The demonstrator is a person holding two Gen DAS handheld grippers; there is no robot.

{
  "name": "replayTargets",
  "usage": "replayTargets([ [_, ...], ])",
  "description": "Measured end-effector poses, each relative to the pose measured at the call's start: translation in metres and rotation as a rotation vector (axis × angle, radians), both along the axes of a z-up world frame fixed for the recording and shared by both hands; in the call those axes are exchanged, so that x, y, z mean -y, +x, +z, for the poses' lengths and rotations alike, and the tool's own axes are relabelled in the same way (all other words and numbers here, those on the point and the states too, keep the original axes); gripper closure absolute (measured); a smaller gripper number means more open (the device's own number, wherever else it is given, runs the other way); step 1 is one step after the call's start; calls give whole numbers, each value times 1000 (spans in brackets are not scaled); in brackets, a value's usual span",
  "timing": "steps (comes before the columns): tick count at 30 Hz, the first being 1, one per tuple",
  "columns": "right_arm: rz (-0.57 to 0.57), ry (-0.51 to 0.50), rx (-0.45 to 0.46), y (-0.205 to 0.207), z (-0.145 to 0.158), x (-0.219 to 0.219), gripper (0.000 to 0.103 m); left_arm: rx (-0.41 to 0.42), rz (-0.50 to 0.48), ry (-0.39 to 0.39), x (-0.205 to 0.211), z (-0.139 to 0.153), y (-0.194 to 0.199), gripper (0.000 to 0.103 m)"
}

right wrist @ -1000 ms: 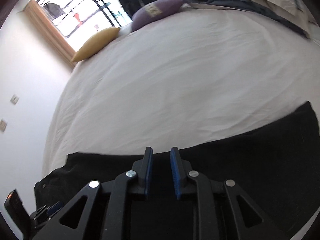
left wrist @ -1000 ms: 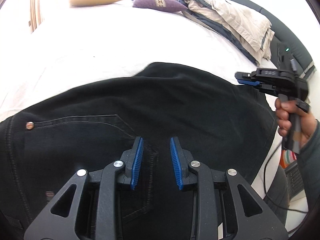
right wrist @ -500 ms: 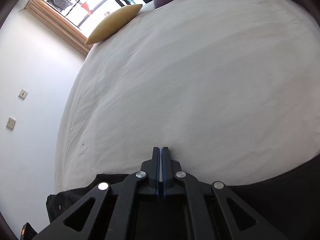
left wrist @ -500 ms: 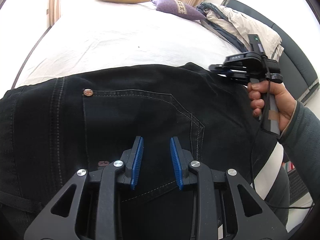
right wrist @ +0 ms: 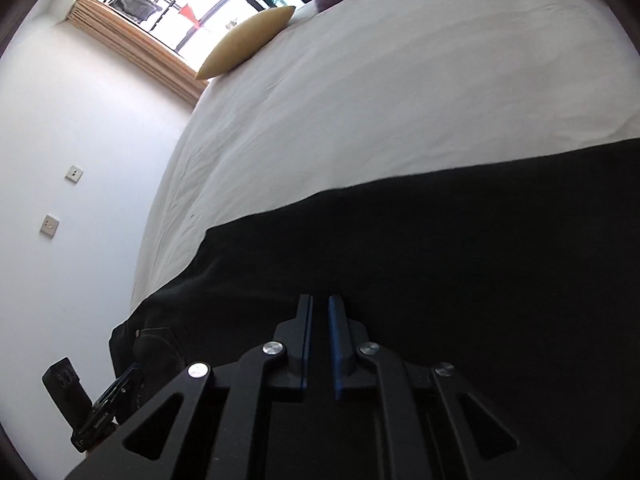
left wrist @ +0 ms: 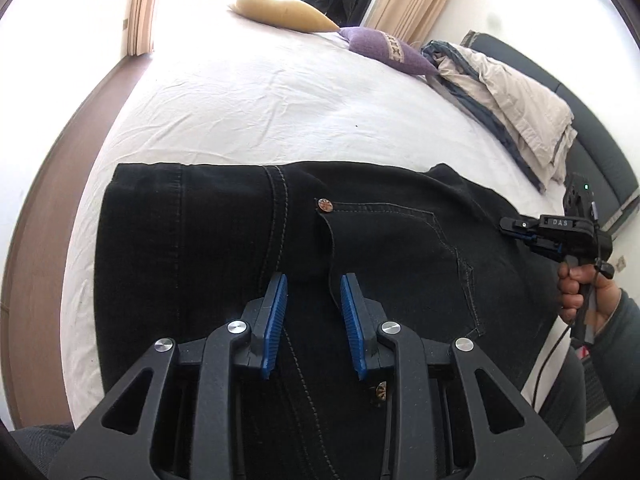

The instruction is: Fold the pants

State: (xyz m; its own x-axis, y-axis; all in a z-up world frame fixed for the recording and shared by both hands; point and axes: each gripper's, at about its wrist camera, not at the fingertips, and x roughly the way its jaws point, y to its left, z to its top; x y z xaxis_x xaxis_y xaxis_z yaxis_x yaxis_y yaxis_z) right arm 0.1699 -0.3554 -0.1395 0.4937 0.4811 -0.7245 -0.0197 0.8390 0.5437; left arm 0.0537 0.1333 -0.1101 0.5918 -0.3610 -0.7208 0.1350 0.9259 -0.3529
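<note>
Black denim pants [left wrist: 400, 248] lie spread flat across the near part of a bed covered by a white sheet [left wrist: 280, 104]; a stitched back pocket [left wrist: 400, 264] with a copper rivet [left wrist: 324, 205] at its upper corner faces up, and a vertical double-stitched seam runs to the pocket's left. The left gripper [left wrist: 312, 292] hovers over the pants near the pocket's left edge, its blue-padded fingers [left wrist: 276, 316] set well apart with only fabric seen between them and nothing held. The right gripper [right wrist: 319, 312], seen from its own camera, is poised low over another dark stretch of the pants [right wrist: 440, 264]; its fingers stand a narrow gap apart, and no cloth is visibly caught between them. In the left wrist view the right gripper [left wrist: 516, 229] appears at the pants' right edge, carried by the person's right hand [left wrist: 580, 296]. At the far end of the bed lie a yellow pillow [left wrist: 280, 12] and a purple cushion [left wrist: 384, 48]; a pile of beige and grey clothing [left wrist: 512, 104] sits along the right side, against a dark headboard [left wrist: 600, 144].
</note>
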Motion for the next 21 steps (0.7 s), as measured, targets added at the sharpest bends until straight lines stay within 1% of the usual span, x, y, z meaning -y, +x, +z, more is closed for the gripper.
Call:
replayTargets([
  [1, -22, -18, 18, -6, 10, 11, 68, 4, 8, 13, -5, 0, 0, 76],
  [3, -13, 40, 67, -26, 27, 28, 56, 5, 23, 63, -17, -2, -6, 76],
  [4, 8, 68, 89, -37, 31, 32, 53, 4, 23, 63, -19, -4, -6, 76],
  [6, 19, 59, 107, -56, 31, 42, 44, 3, 28, 70, -24, -4, -8, 76],
  [7, -4, 46, 97, -62, 25, 48, 44, 3, 28, 82, -23, -3, -9, 76],
  [8, -54, 34, 58, -64, 13, 61, 44, -1, 30, 95, -21, -2, -9, 76],
  [9, -129, 36, 3, -66, -1, 81, 54, -8, 31, 106, -14, 1, -10, 76],
  [10, -183, 87, -14, -74, -11, 95, 74, -13, 35, 120, -13, 4, -11, 76],
  [11, -221, 135, -19, -78, -17, 115, 78, -15, 39, 135, -6, 9, -12, 76],
  [13, -323, 114, -7, -89, -17, 152, 77, -12, 45, 147, 2, 18, -13, 76],
  [14, -372, 93, 1, -95, -15, 171, 74, -9, 43, 141, 10, 23, -12, 76],
  [15, -430, 61, 4, -99, -15, 189, 69, -7, 35, 134, 19, 26, -10, 76],
  [16, -492, 41, 5, -105, -16, 209, 69, -4, 19, 129, 30, 30, -7, 76],
  [19, -661, 31, -30, -125, -15, 255, 68, 12, -59, 123, 72, 40, -1, 76],
  [20, -699, 8, -42, -133, -9, 267, 64, 18, -89, 116, 85, 43, 1, 76],
  [21, -725, -27, -48, -139, -2, 271, 58, 18, -119, 110, 100, 45, 4, 76],
])
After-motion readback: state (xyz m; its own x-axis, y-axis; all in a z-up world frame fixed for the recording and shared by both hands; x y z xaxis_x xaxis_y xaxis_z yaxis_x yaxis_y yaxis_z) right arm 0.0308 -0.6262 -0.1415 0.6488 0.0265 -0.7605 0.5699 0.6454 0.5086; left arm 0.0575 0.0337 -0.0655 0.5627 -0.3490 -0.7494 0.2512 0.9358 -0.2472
